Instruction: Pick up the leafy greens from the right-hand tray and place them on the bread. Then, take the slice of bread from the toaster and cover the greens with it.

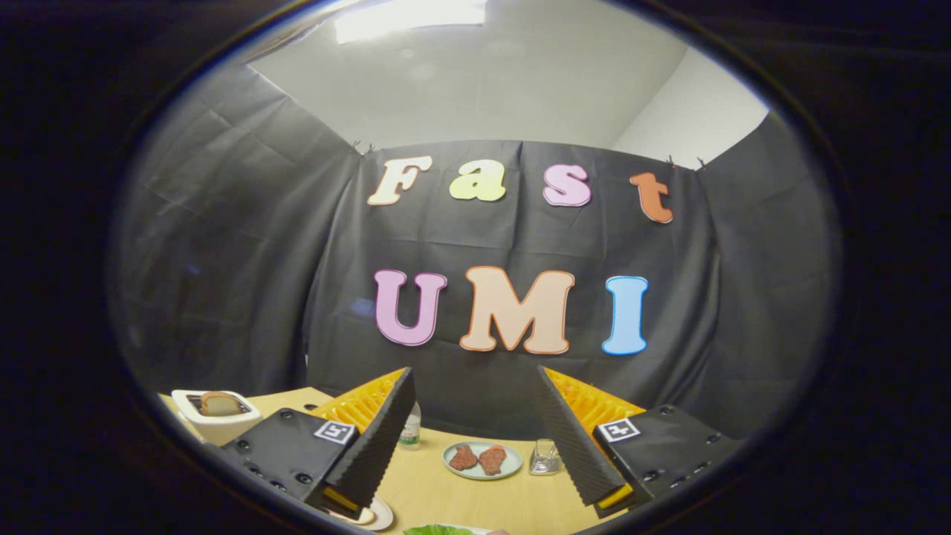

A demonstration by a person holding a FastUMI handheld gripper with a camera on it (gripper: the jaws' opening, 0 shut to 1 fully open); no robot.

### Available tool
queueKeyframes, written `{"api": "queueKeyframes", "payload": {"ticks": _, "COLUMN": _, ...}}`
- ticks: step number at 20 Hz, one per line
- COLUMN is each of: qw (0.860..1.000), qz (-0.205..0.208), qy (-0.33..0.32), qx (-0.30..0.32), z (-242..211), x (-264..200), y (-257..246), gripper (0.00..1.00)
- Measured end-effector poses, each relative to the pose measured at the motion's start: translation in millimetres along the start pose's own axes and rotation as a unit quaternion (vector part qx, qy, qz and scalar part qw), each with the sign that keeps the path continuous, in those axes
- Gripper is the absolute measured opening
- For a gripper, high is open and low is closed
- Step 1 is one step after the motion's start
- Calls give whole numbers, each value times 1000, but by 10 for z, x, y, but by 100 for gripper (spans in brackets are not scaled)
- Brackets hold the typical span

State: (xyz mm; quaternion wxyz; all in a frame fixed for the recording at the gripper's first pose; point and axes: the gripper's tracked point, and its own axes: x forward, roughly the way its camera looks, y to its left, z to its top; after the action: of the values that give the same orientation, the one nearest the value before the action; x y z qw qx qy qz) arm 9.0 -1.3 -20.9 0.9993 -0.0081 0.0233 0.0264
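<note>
Wooden table (435,483): round plate (482,460), two ridged meat pieces (477,458); boxy toaster (215,416) far left, one bread slice (220,403); gripper (475,405) fingers apart, empty.

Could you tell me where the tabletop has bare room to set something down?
The light wooden table lies bare between the open gripper fingers, from the pale blue plate of red meat slices to the leafy greens. It is crowded farther back: small clear bottle, plate and clear glass container in a row, the white toaster holding bread beyond the left finger.
</note>
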Motion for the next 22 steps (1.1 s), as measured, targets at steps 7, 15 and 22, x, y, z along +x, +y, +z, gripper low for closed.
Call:
{"api": "queueKeyframes", "payload": {"ticks": 7, "qw": 998, "qz": 37, "qy": 39, "qx": -19, "z": -309, "x": -34, "y": -30, "gripper": 100}}
{"api": "queueKeyframes", "payload": {"ticks": 15, "qw": 988, "qz": 108, "qy": 98, "qx": -46, "z": -790, "x": -91, "y": -97, "gripper": 100}}
{"api": "queueKeyframes", "payload": {"ticks": 22, "qw": 963, "qz": 201, "qy": 166, "qx": -67, "z": -1407, "x": -187, "y": 44, "gripper": 100}}
